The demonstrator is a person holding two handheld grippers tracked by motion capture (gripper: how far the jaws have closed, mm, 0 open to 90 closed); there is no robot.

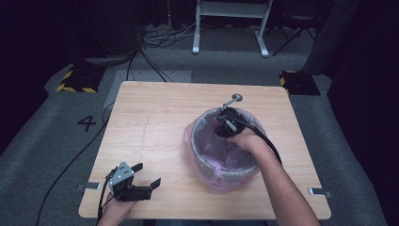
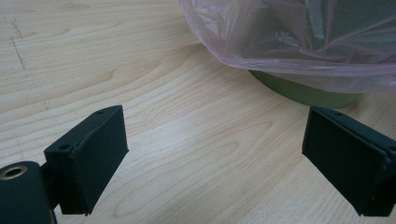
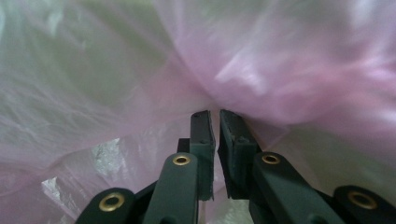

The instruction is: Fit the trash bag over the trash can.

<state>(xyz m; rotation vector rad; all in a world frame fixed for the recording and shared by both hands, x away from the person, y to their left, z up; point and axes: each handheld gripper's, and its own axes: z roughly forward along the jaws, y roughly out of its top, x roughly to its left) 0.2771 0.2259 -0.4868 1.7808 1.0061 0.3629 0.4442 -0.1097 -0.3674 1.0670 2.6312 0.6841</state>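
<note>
From the high view, the right hand-held gripper (image 1: 226, 123) reaches into the bin (image 1: 225, 165) on the counter (image 1: 150, 127), likely fitting its pink bag (image 1: 193, 136). The left hand-held gripper (image 2: 215, 154) idles, jaws wide apart. The right hand-held gripper view shows jaws pinched on the bag film.

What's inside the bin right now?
The bin is lined with a pink bag. The right tool reaches in at the far rim, shut on a fold of bag. Crumpled bag film covers the bottom, so anything beneath it is hidden.
</note>
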